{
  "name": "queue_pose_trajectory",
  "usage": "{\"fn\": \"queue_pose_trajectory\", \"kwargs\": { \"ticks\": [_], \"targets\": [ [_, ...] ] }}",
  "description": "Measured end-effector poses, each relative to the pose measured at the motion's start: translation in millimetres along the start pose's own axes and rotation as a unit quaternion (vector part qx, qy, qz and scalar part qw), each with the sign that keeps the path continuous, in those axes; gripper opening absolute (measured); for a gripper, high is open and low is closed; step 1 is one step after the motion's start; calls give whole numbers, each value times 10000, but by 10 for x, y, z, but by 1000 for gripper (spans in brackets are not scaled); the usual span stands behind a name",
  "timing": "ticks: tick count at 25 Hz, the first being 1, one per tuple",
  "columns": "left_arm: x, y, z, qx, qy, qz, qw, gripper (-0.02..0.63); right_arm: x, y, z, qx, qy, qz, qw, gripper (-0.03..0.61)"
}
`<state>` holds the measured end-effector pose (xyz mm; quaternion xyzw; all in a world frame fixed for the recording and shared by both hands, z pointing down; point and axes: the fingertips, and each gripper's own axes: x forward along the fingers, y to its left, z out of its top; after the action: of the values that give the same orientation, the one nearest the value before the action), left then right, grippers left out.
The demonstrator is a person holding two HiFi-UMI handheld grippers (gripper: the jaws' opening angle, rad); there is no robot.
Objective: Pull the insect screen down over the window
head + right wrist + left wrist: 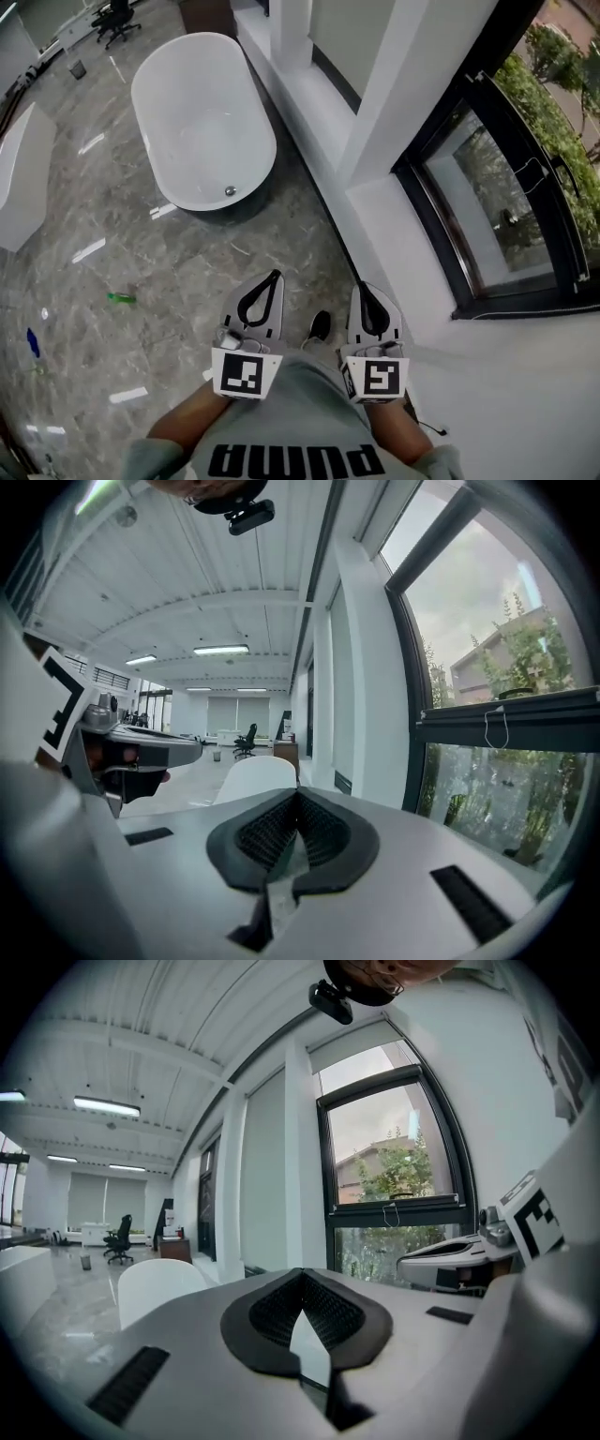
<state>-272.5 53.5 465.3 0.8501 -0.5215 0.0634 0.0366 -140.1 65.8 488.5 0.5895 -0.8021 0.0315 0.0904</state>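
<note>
Your left tool (271, 276) and right tool (362, 287) are both pressed together, empty, over the floor (187, 272), well apart from the window (497, 187) at your right, so reaching its thin pull loop (495, 726) on the crossbar without spreading one first risks knocking it aside.

From my head, one camera looks steeply down on my left gripper (274, 275), right gripper (361, 287) and the near floor (141, 248). Each gripper camera rides close behind its jaws, facing level. All three share the window (506, 202) on the right and the far bathtub (202, 122).
</note>
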Motion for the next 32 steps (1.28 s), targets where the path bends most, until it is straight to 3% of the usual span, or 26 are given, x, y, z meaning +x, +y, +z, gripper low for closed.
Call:
{"fn": "queue_pose_trajectory", "kwargs": {
  "ticks": [6, 16, 21, 32],
  "targets": [
    [-467, 141, -191, 55, 22, -397, 9992, 13, -429, 556, -9, 248, 35, -454, 9987, 6],
    [-913, 142, -469, 114, 236, -974, 9949, 12, -854, 976, -266, 534, 161, -966, 9938, 3],
    [-1050, 188, -543, 31, 400, -951, 9947, 12, -911, 1066, -280, 530, 193, -1047, 9929, 3],
    [-1128, 402, -575, 24, 310, -706, 9970, 12, -830, 1176, -255, 339, 211, -924, 9949, 3]
  ]
}}
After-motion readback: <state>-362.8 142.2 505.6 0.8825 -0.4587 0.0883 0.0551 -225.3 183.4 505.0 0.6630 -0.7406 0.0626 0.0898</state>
